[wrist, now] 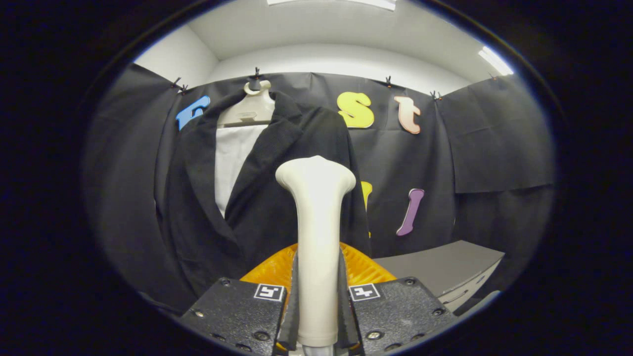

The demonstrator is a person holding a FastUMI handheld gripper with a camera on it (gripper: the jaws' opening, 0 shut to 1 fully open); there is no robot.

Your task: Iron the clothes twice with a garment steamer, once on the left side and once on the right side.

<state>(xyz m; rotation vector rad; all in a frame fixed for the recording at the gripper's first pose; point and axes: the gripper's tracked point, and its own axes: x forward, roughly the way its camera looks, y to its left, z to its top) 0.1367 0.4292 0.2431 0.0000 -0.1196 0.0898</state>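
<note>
Steamer (316, 232): cream, upright, held between the two fingers of the gripper (317, 316). Both fingers press on its handle, one each side; jaws closed down to the handle's width. The flared head is at the top, well beyond the fingertips.

Jacket (277, 198): dark, on a pale hanger (251, 109), hung from a clip at the top of the booth wall (494, 143). Front is open; a white panel (235, 158) shows between the lapels. The steamer head overlaps the jacket's right-hand front in view; contact or gap cannot be told. The jacket's lower hem is hidden behind the gripper body.

Behind the handle, low down: an orange ribbed piece (363, 269), partly hidden; what it is cannot be told.

Surface: grey table (445, 267) beyond and to the right of the fingers, its edge running toward the wall. Its top is bare where it shows.

Room: black cloth wall clipped along its top edge; white wall and ceiling (321, 29) above it, with light strips. The cloth beside the jacket on the right and the space above the table are open.
</note>
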